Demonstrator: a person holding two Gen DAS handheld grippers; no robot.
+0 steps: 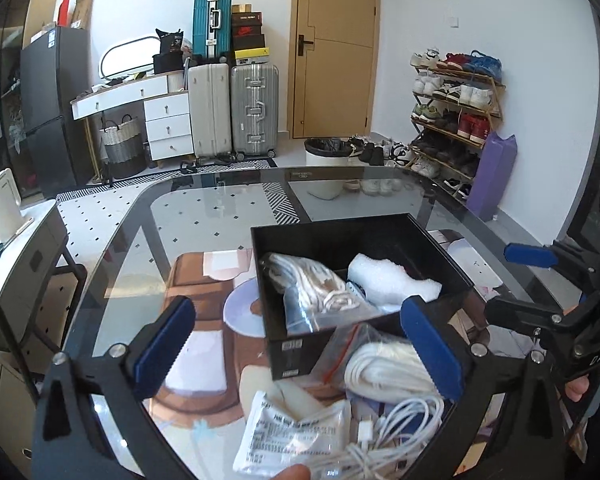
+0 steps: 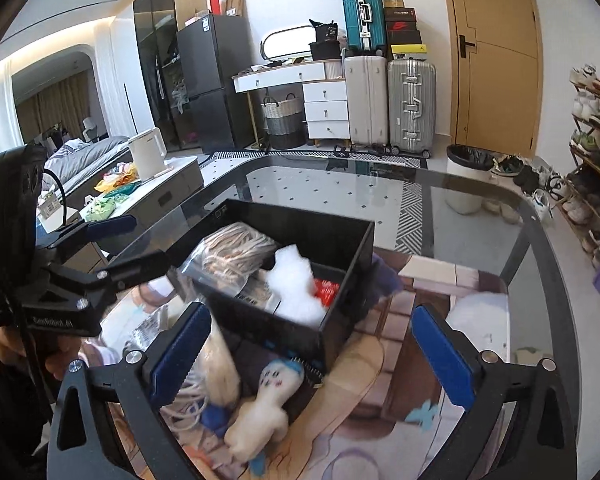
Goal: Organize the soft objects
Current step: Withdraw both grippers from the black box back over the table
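Note:
A black open box (image 1: 300, 350) stands on the glass table (image 1: 228, 196). It holds a bagged coil of cord (image 1: 316, 284) and white foam (image 1: 388, 276). In front of it lie a bagged white rope (image 1: 384, 364), a white packet (image 1: 292, 436) and white cables (image 1: 396, 420). My left gripper (image 1: 300, 344) is open and empty above these. My right gripper (image 2: 316, 354) is open and empty by the box's near corner (image 2: 284, 332). Below it lies a cream plush toy (image 2: 264, 408). The box also holds something red (image 2: 326, 290).
Suitcases (image 1: 234, 108), a white dresser (image 1: 168, 120) and a wooden door (image 1: 336, 48) stand at the back. A shoe rack (image 1: 452, 112) is on the right, a white bin (image 1: 326, 164) beyond the table, and a side cabinet (image 2: 160, 188) with a kettle (image 2: 148, 154) on the left.

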